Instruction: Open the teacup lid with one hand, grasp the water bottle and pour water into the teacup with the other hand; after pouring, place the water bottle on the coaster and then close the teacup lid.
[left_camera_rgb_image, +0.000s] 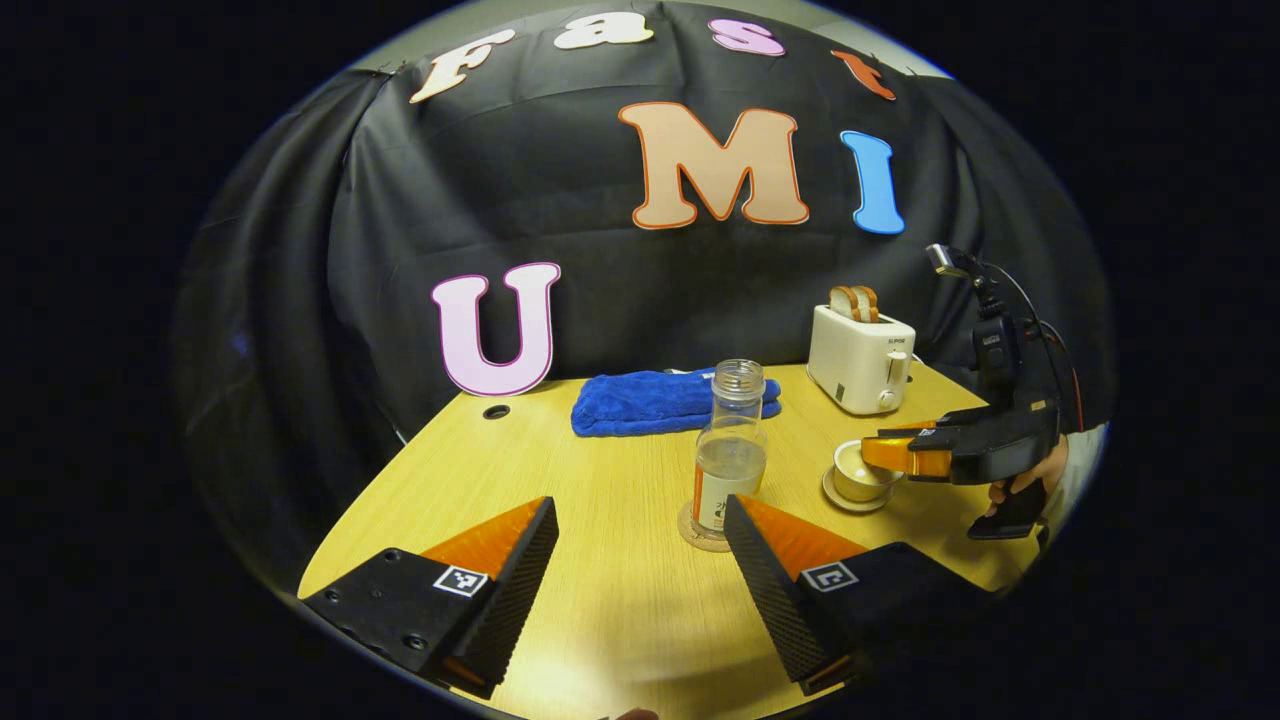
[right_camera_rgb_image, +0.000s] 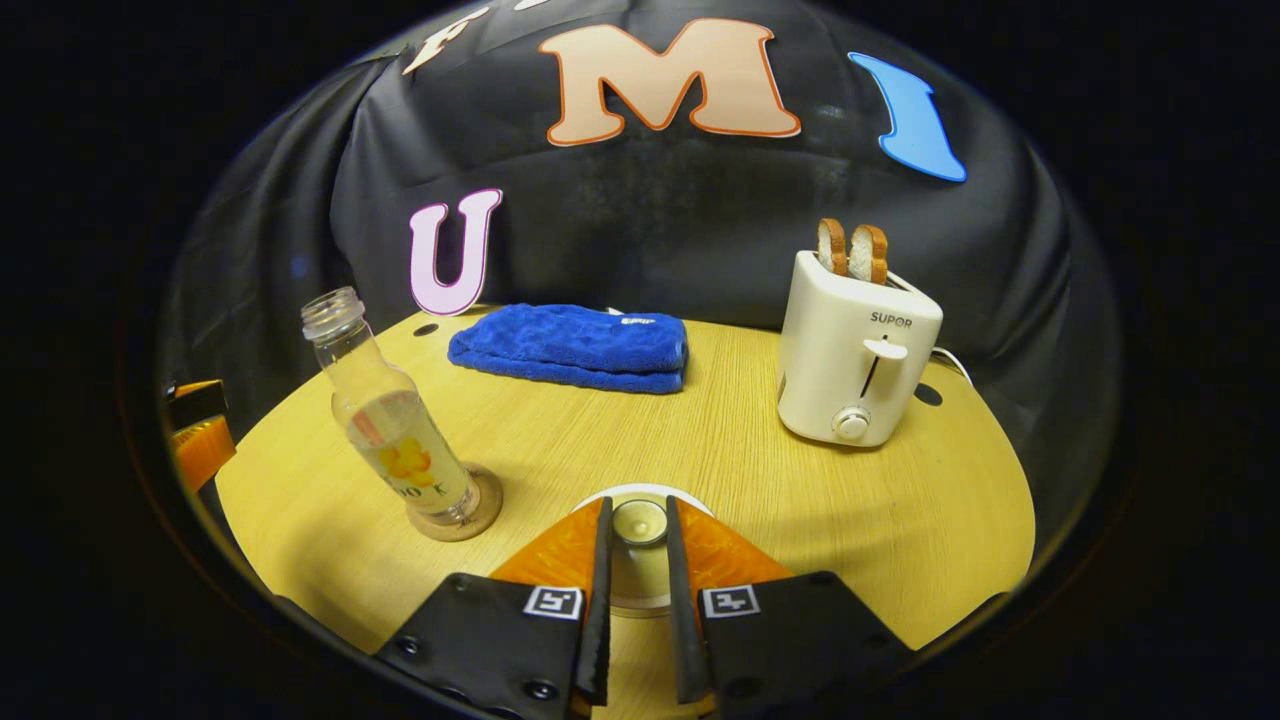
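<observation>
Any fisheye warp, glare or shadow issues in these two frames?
Left gripper view: table edge bows strongly, bottle sharp, dark shadow at the near edge. Right gripper view: bottle leans from barrel distortion, toaster crisp, soft glare on the lid knob between the right gripper fingers.

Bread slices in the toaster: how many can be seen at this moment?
2. Both bread slices stand upright side by side in the slots of the white toaster, at the back right of the table, their tops sticking out. Nothing suggests more, though the slots' insides are hidden.
</observation>
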